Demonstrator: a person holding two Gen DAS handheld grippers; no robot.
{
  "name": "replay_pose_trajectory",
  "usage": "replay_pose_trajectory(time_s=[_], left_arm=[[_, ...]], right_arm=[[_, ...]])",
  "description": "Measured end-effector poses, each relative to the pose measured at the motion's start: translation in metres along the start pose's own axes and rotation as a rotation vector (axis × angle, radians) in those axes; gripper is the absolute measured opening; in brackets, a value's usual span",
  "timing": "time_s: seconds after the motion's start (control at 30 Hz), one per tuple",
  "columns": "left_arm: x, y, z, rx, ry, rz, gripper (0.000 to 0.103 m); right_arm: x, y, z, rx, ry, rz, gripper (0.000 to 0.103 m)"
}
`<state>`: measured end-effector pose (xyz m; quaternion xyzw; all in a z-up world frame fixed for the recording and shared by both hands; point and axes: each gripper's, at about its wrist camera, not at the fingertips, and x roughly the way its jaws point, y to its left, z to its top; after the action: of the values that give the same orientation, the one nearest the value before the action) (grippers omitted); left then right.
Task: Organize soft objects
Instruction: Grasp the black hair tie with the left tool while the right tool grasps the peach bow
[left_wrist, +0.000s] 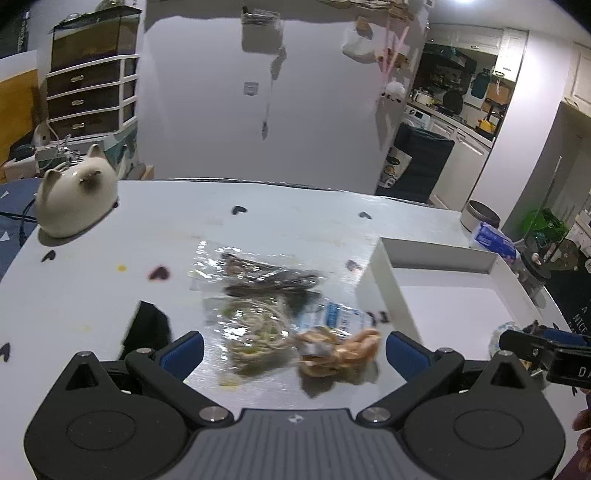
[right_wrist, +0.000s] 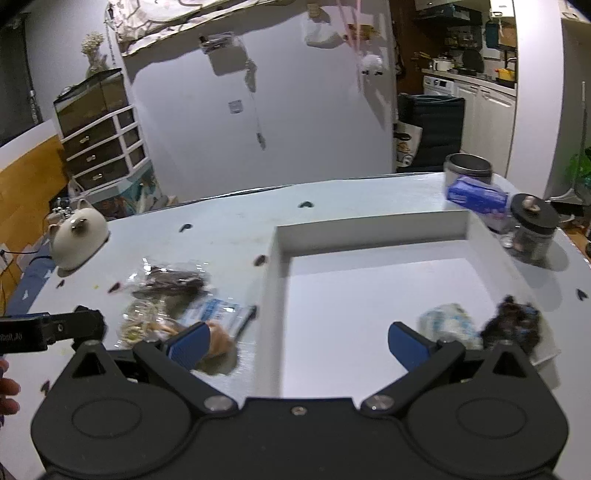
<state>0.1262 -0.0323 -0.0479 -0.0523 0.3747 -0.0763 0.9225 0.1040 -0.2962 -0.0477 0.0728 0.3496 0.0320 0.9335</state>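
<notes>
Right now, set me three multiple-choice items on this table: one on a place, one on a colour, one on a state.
1. Where is the white tray relative to the pile of bags?
A. To its right
B. To its left
C. Under it

2. What colour are the pads on the left gripper?
A. Red
B. Blue
C. Yellow

3. How do the jaws of the right gripper stand?
A. Shut on a bag
B. Shut on nothing
C. Open

Key: 1 A, the right wrist view shows the bags left of the tray wall. 2 B, both pads show blue. 3 C, a wide gap lies between the fingers, with nothing held.
</notes>
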Motion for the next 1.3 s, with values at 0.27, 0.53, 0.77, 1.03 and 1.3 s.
replay_pose_trajectory(time_s=[0.27,0.53,0.77,1.03,1.3], left_arm=[[-0.002,0.048,0.007,-0.015,-0.004,0.039,0.103],[0.009,0.103,0.012,-0.006,0.017,0.050,0.089],[0.028,0.149,0.021,-0.095,0.046,-0.008,0.052],[0.054,0.177,0.028,-0.161,0.107,-0.046,0.049],[0.097,0.176,0.016,-0.168,0.209,-0.055,0.047]], right_arm=[[0.013,0.039,0.007,-0.038,0.003,0.036,0.103],[0.028,0.056,0.009,-0.053,0.056,0.090,0.103],[0.041,0.067,0.011,-0.069,0.091,0.111,0.103],[0.064,0.075,0.018,-0.056,0.132,0.139,0.103],[0.096,0.091,0.022,-0.048,0.193,0.173,0.103]])
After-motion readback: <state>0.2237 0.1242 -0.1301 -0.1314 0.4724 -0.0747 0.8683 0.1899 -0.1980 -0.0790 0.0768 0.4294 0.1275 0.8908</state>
